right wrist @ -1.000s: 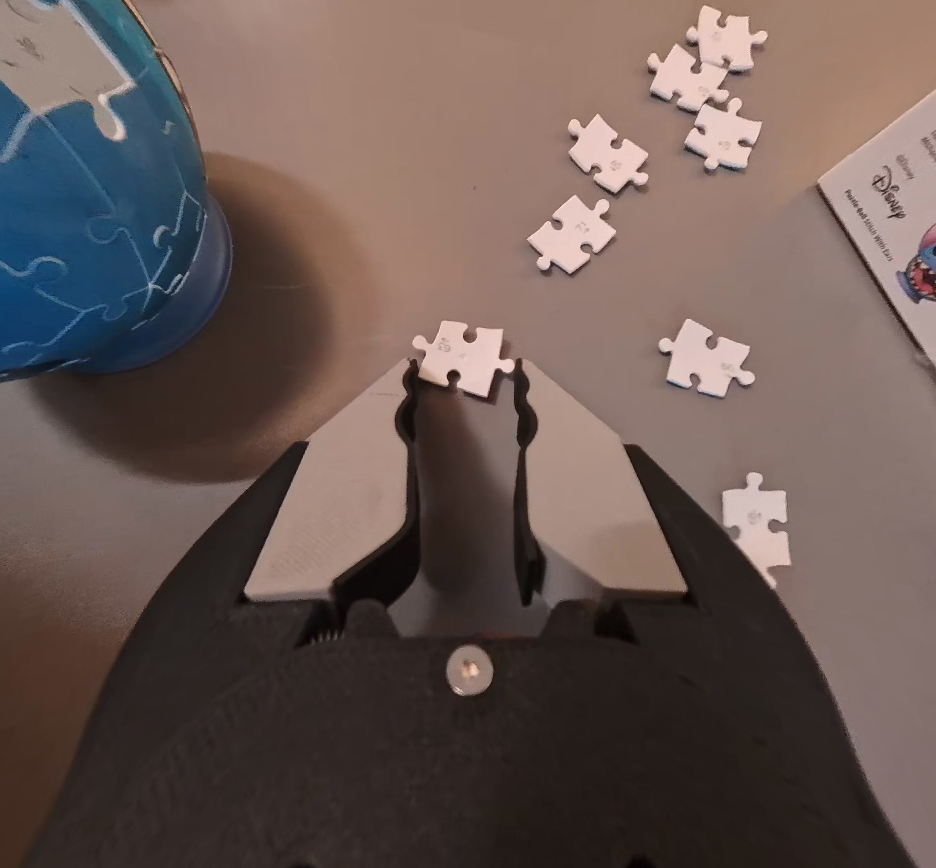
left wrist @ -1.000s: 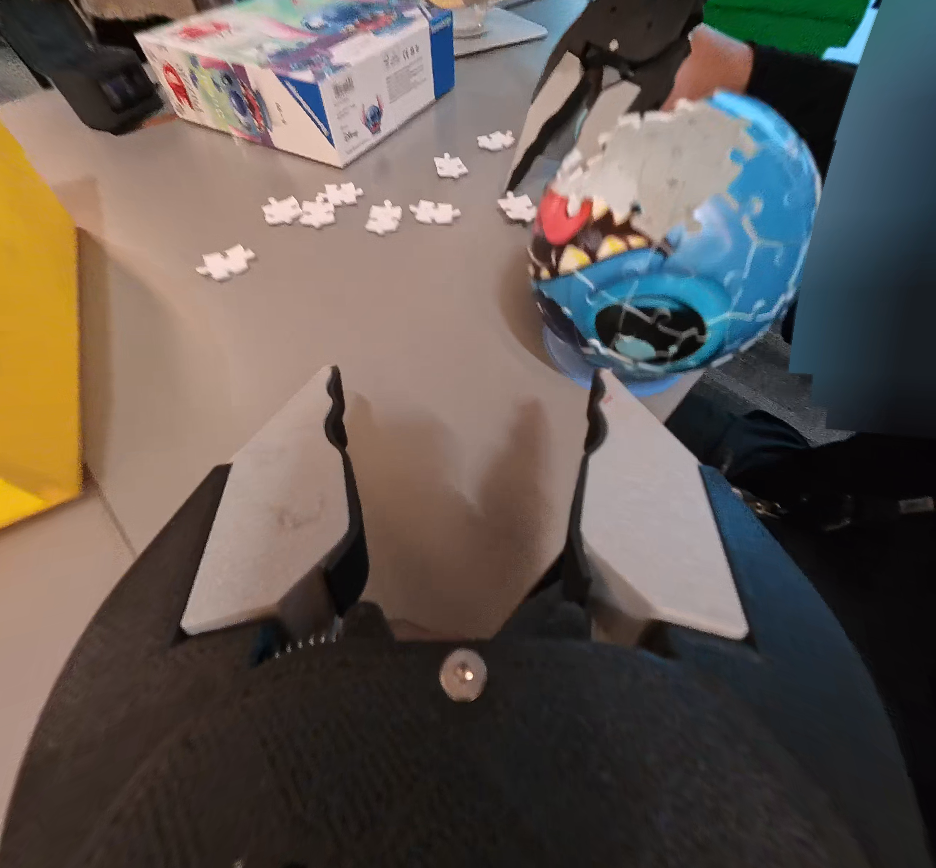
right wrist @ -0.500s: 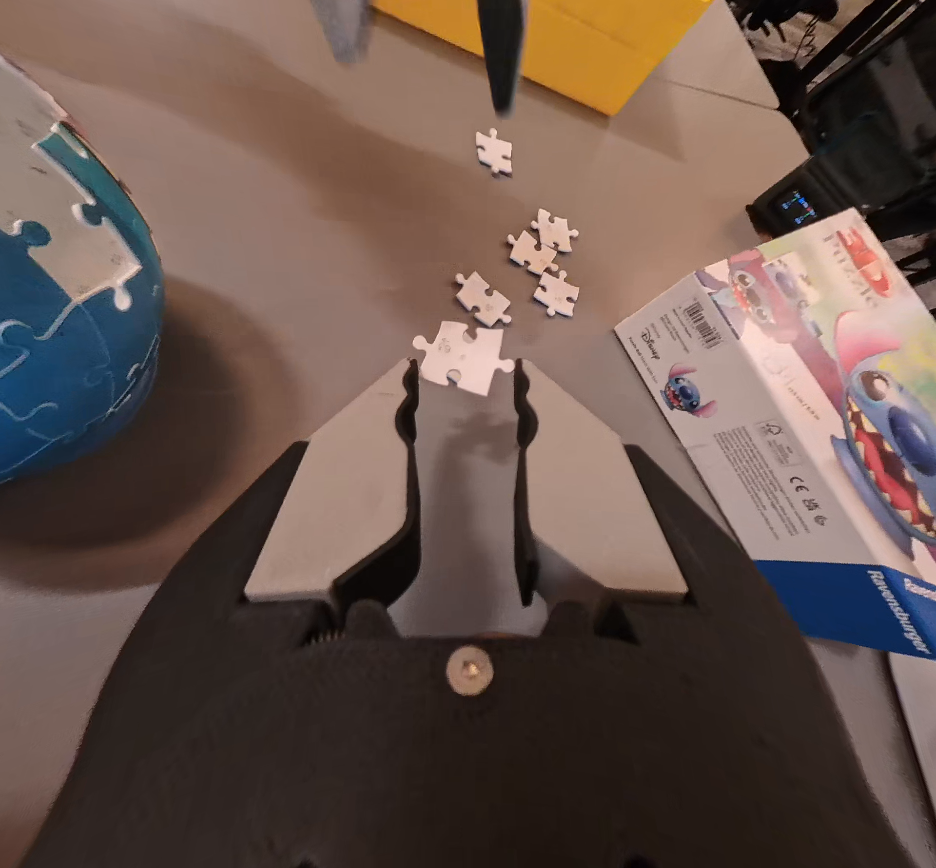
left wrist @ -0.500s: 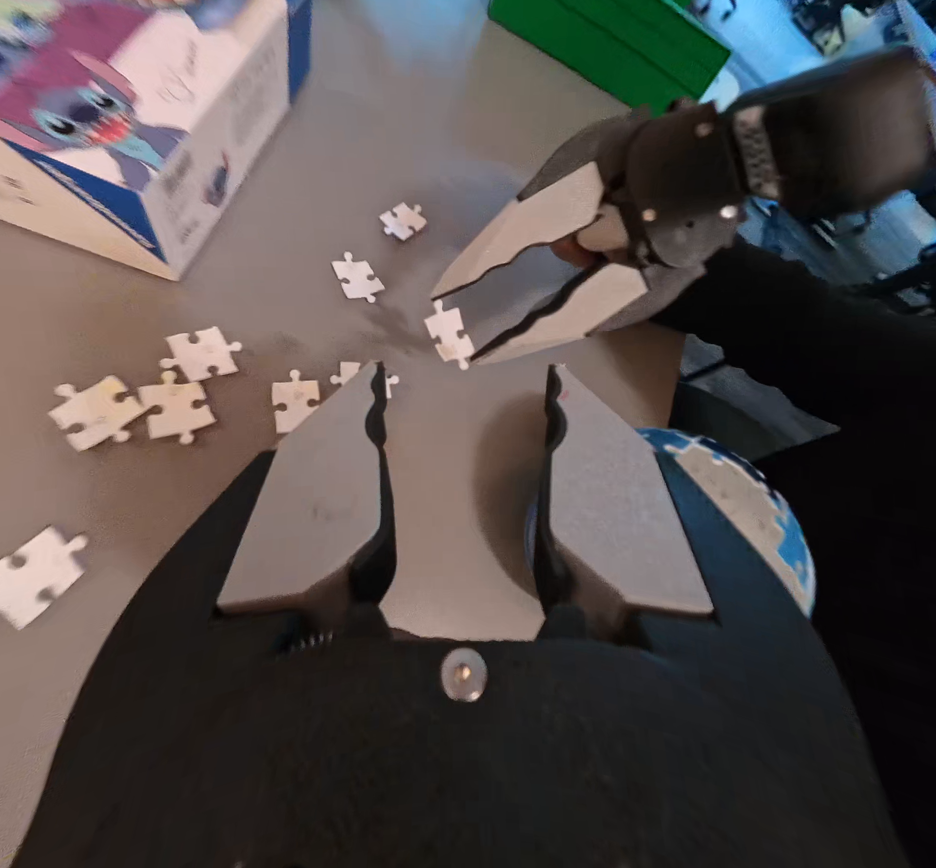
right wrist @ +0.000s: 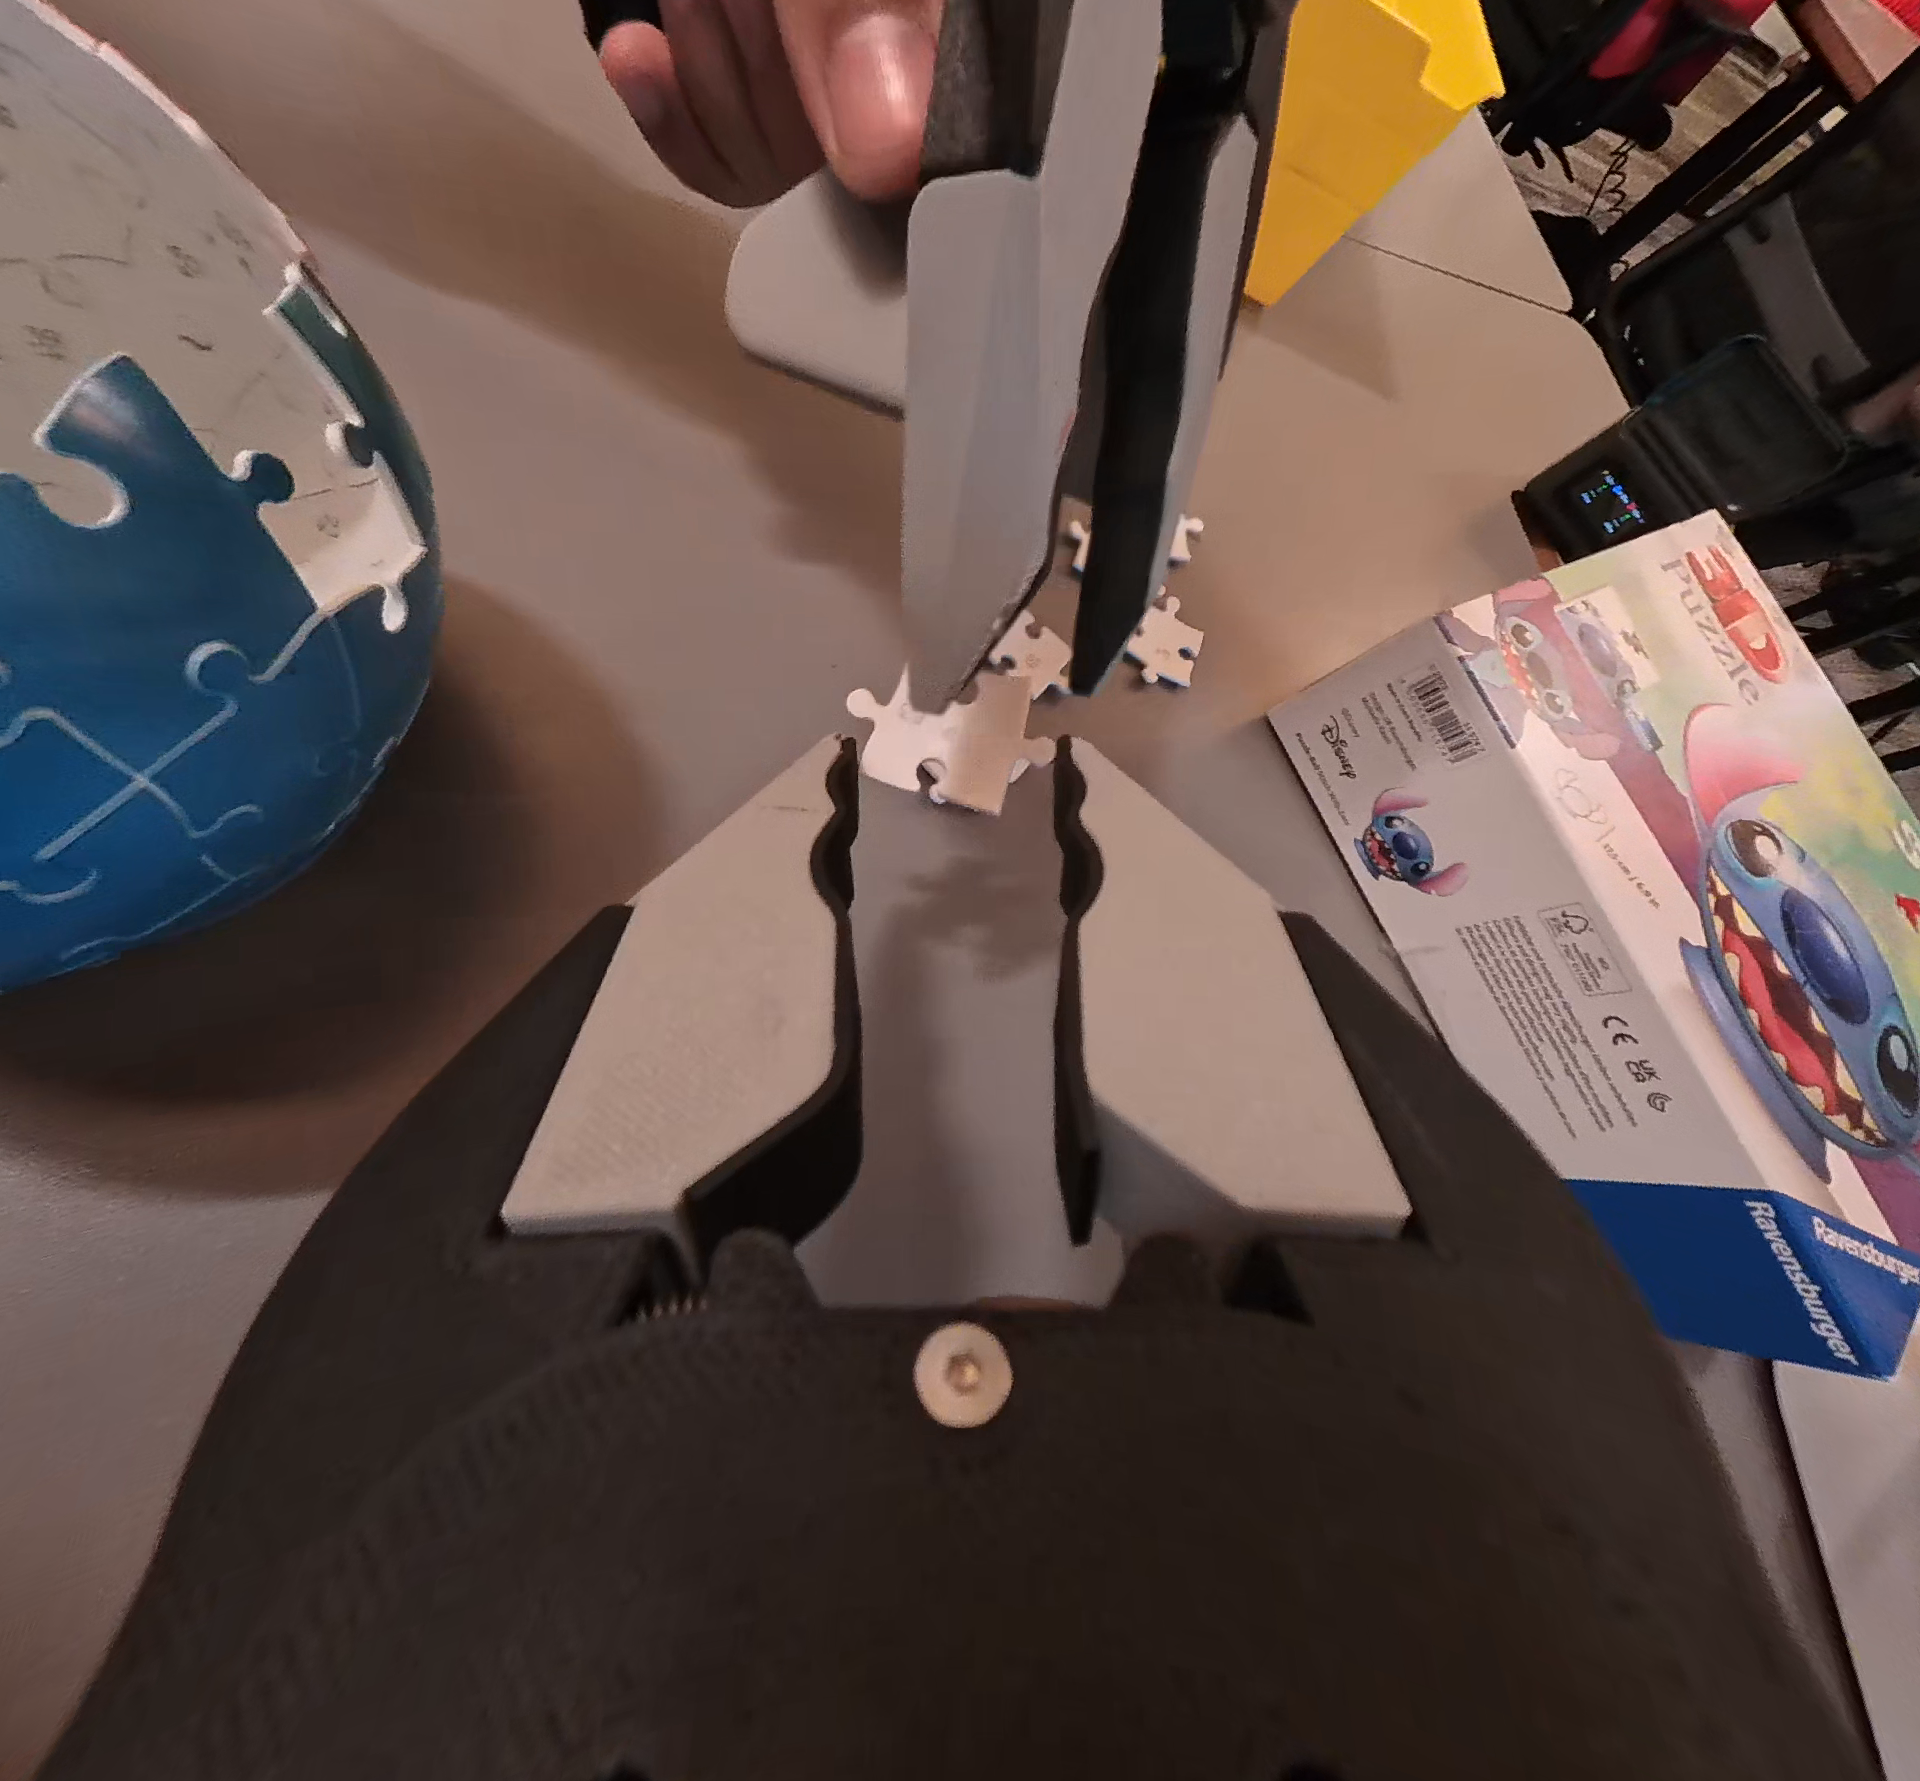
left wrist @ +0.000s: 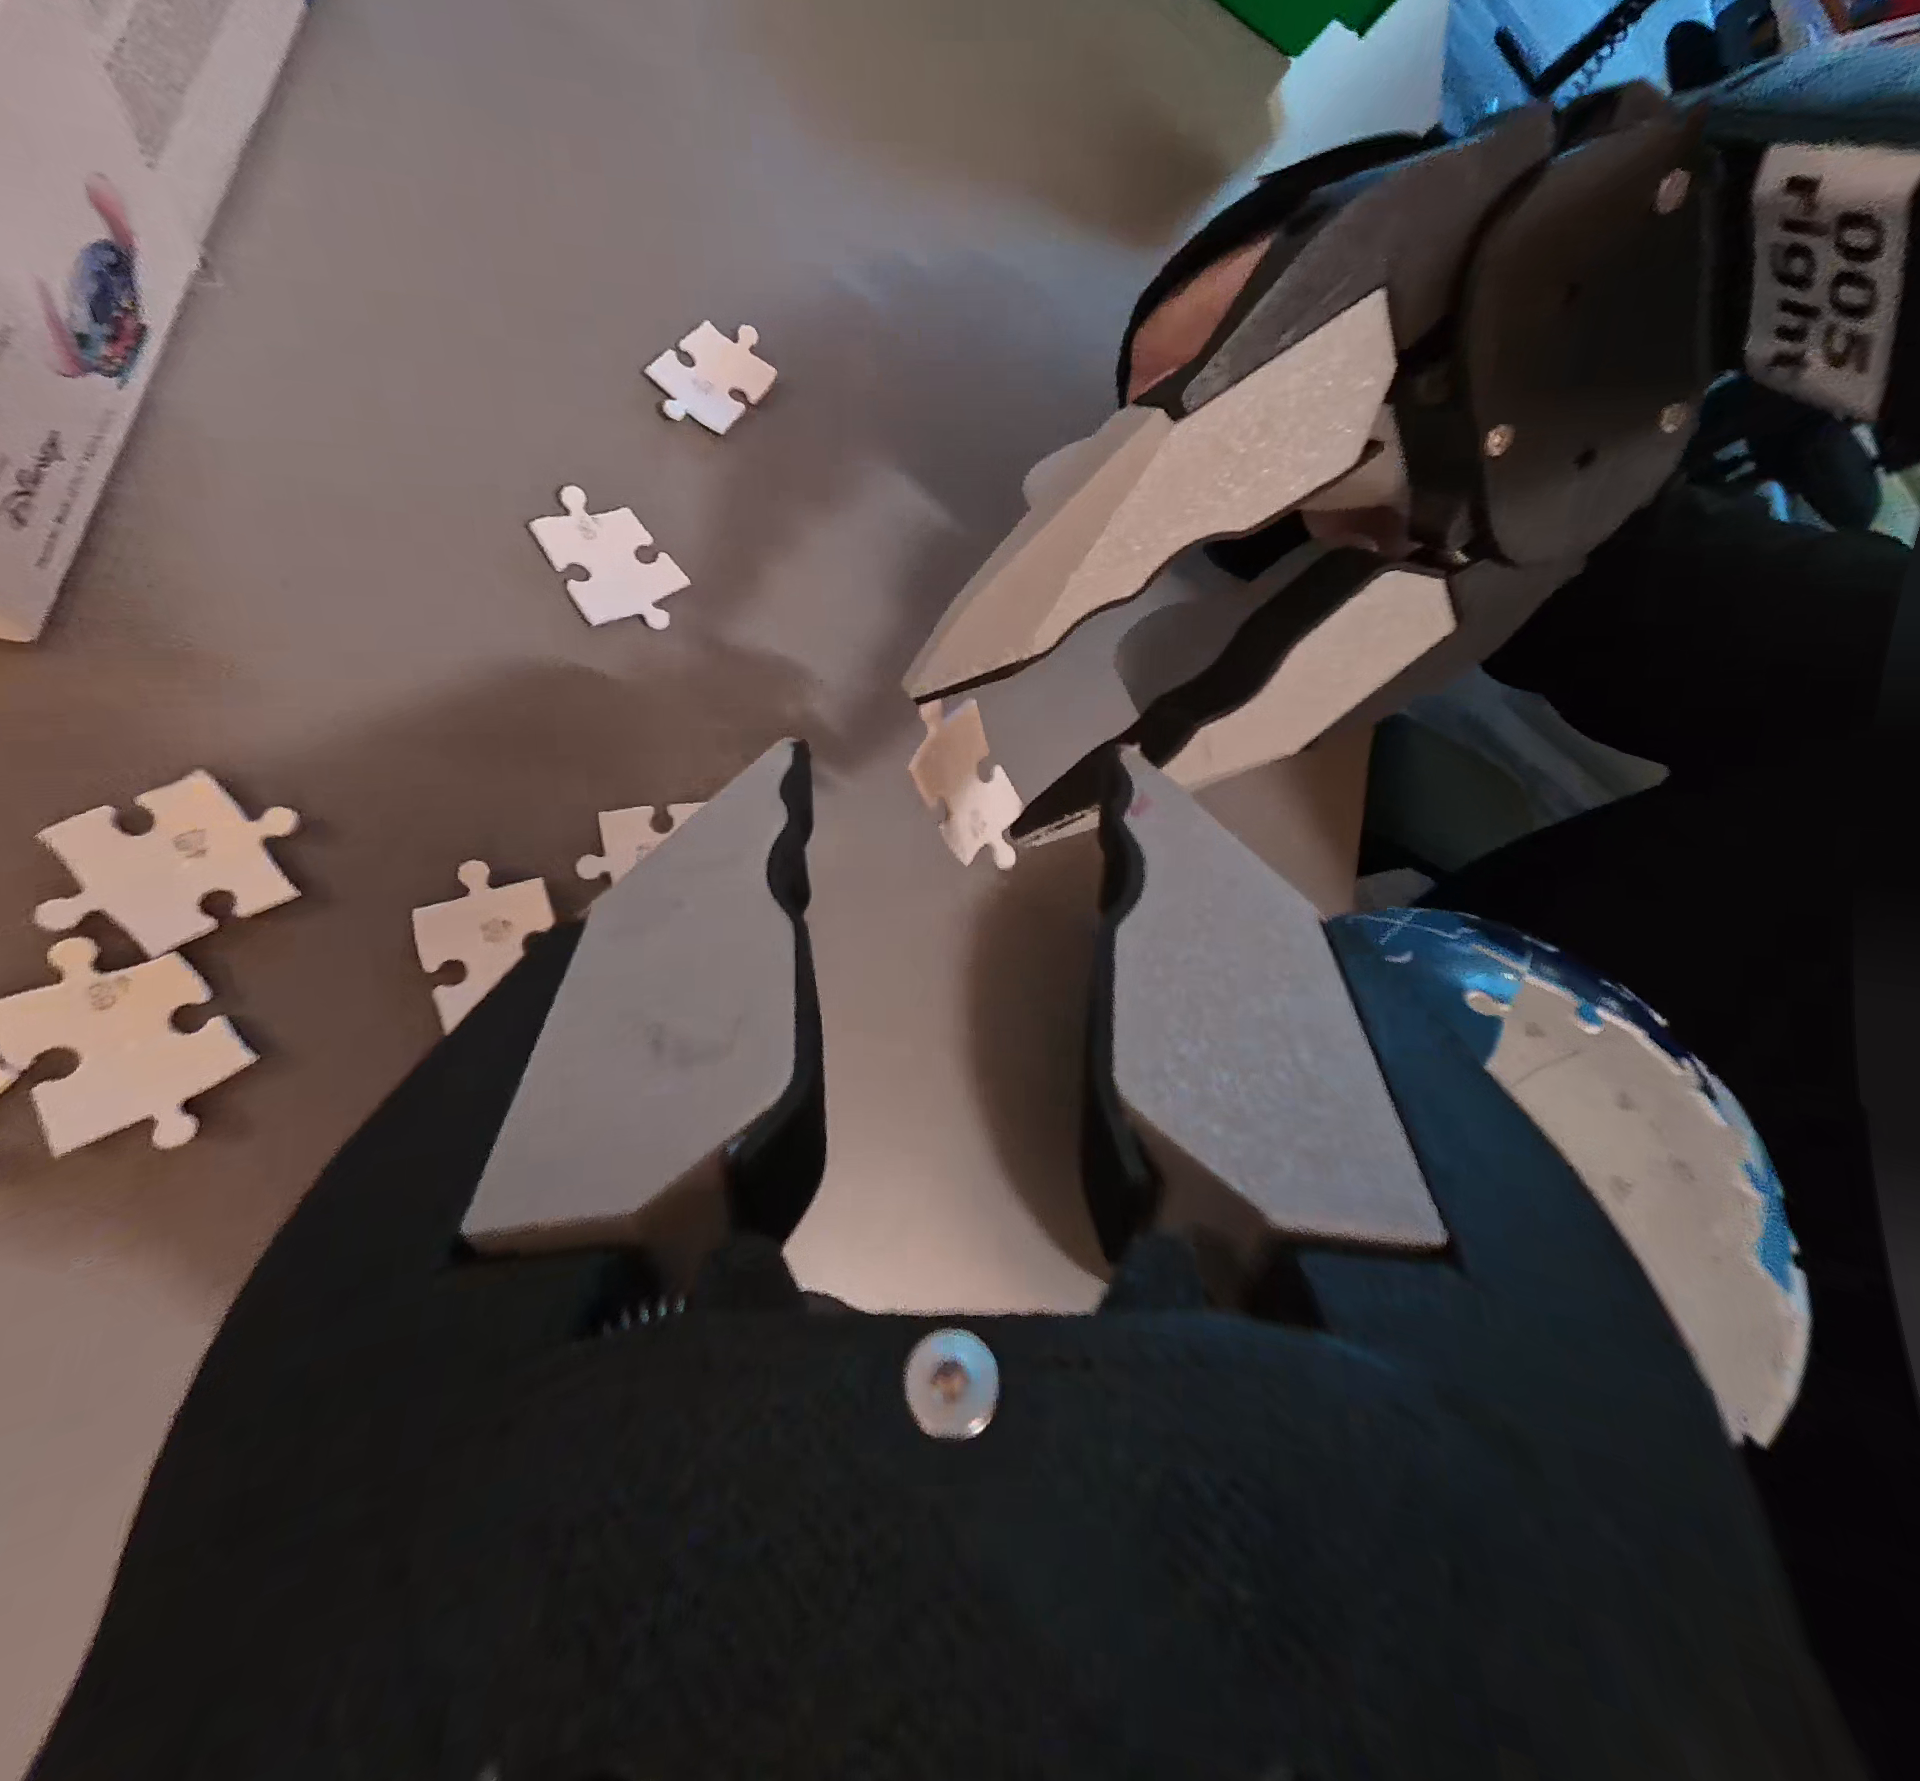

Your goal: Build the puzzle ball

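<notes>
The round blue puzzle ball [right wrist: 156, 671] is only part-built: its lower shell is interlocked, while the upper part shows a jagged edge and the pale inner faces of pieces across an open gap. It stands on the grey tabletop [left wrist: 540, 204]. Away from the ball, toward the printed cardboard puzzle box [right wrist: 1662, 910], several loose white pieces [left wrist: 608, 562] lie face down — so, by my reading, a good share of the fitting is left.

The right gripper [right wrist: 956, 755] pinches one white puzzle piece [right wrist: 956, 744] at its tips, held off the table between ball and box. The left gripper [left wrist: 951, 775] meets it from the opposite side, jaws parted around that piece but not closed on it — apparently a handover or re-grip.
</notes>
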Demonstrator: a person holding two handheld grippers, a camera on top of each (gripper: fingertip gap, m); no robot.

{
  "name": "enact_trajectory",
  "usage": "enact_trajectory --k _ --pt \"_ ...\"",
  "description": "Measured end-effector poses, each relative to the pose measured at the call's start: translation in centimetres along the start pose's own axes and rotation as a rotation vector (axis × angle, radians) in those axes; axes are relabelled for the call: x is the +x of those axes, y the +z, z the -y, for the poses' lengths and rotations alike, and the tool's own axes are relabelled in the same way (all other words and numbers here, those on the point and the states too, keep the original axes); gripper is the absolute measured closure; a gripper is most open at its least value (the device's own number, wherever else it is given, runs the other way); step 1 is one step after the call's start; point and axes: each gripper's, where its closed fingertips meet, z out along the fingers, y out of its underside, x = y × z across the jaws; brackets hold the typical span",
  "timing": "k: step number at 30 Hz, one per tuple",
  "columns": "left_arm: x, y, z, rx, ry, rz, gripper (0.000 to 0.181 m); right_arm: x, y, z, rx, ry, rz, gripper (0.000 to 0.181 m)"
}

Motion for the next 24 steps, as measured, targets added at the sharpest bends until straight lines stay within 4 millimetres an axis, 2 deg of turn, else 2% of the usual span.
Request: enact_trajectory --k 2,8,10,12,15,20,24 --pt "0.1 0.5 -0.5 -0.018 0.015 -0.004 0.133 0.0 0.0 -0.1 0.001 0.002 -0.001 0.146" --pt "0.4 1.1 -1.1 -0.031 0.047 -0.02 0.181 -0.4 0.0 -0.1 0.006 -0.007 -0.004 0.146" --pt "0.3 0.9 -0.9 -0.019 0.062 -0.005 0.181 -0.2 0.0 -0.3 0.0 -0.019 -0.017 0.154" --pt "1.0 0.1 0.2 0.056 0.088 -0.021 0.181 0.1 -0.2 -0.6 0.01 0.008 -0.024 0.153" --pt "1.7 -1.3 1.8 0.178 0.133 0.007 0.181 0.1 -0.9 -0.2 0.08 0.151 0.055 0.152" --pt "3.6 -3.1 3.3 0.334 0.214 0.019 0.181 0.4 -3.2 3.3 0.328 0.42 0.251 0.16" --pt "4.8 -4.4 3.9 0.434 0.21 -0.006 0.181 0.3 -3.9 5.4 0.444 0.505 0.338 0.17"
